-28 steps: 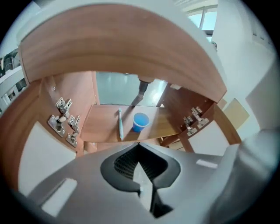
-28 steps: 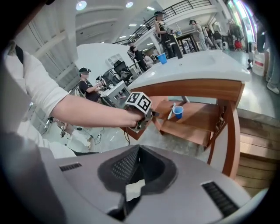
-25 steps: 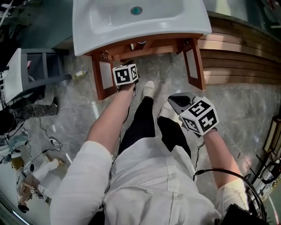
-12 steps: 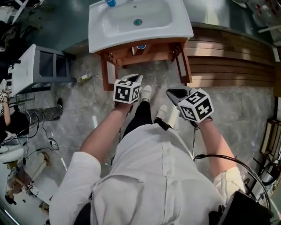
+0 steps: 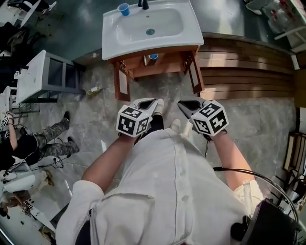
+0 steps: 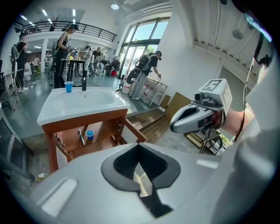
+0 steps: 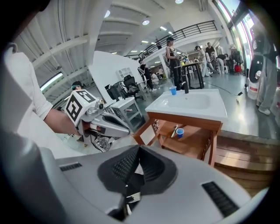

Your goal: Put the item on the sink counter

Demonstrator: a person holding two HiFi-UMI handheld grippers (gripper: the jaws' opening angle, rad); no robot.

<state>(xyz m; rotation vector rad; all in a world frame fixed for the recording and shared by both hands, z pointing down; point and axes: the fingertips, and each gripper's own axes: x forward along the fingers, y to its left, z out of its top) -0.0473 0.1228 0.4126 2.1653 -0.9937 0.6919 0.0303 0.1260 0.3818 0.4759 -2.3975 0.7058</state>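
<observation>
Fingers of the left gripper are pressed together with nothing between them. The right gripper is the same, closed and empty. They are held side by side above the floor. Ahead of and below the fingers, well apart from them, a blue cup and a slim stick sit on the wooden shelf under the desk — a second blue cup stands on top, beside the black tap.

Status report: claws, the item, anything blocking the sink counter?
Left claw and right claw shut, empty. One blue cup on the sink counter by the tap; second blue cup on the shelf below. Nothing in the way.
</observation>
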